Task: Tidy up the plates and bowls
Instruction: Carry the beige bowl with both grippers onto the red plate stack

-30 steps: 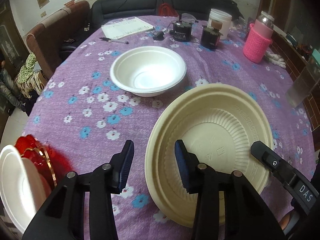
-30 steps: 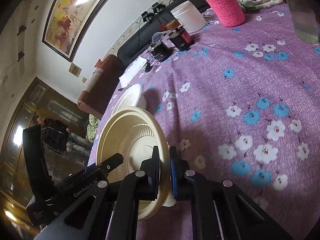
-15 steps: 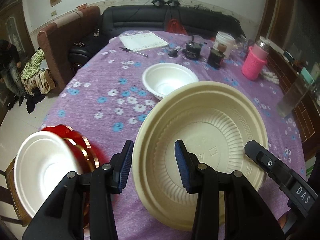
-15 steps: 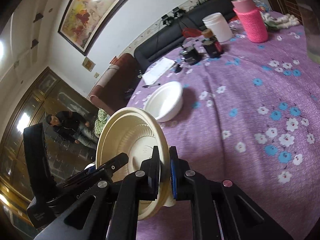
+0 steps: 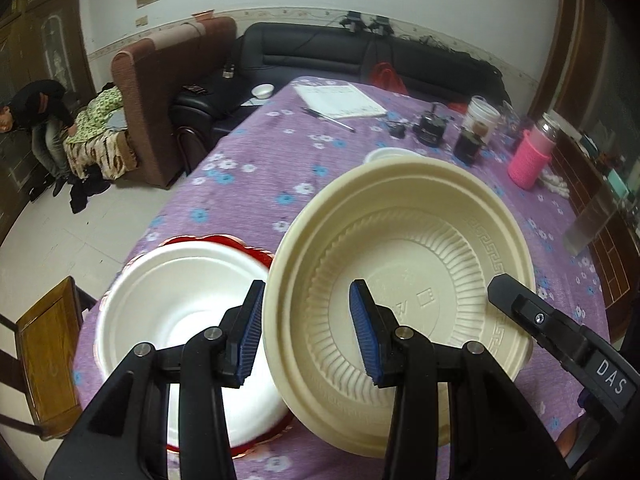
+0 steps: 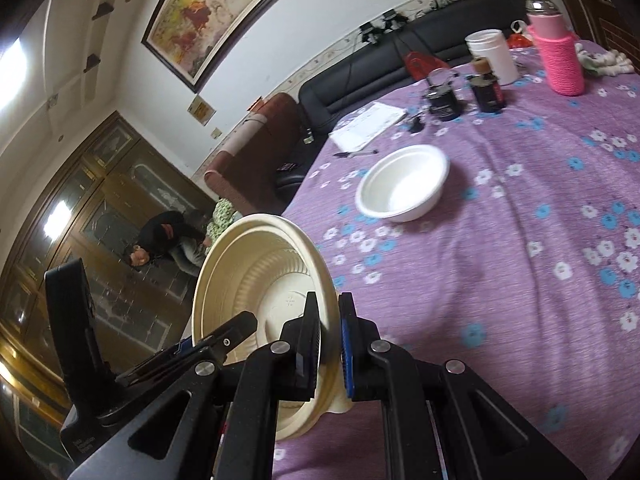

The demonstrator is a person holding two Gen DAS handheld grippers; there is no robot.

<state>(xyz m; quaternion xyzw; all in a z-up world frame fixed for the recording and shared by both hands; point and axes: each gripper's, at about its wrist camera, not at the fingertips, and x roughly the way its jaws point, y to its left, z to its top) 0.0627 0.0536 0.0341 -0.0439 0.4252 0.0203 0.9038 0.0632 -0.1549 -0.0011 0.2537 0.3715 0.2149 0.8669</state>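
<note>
White bowl (image 5: 180, 320) sits on red plate (image 5: 224, 242) at table's (image 5: 248, 184) left edge. Left gripper (image 5: 306, 332): jaws apart, straddling the cream plate's (image 5: 400, 280) left rim, not pinching. Right gripper (image 6: 329, 342) clamped on the cream plate's rim, plate off the table, tilted. Second bowl (image 6: 402, 188) mid-table.

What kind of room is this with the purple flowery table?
Most likely a family living and dining room. A black sofa and a brown armchair stand behind the table, a framed painting hangs on the wall, and a thermos in a pink sleeve stands on the table.
</note>
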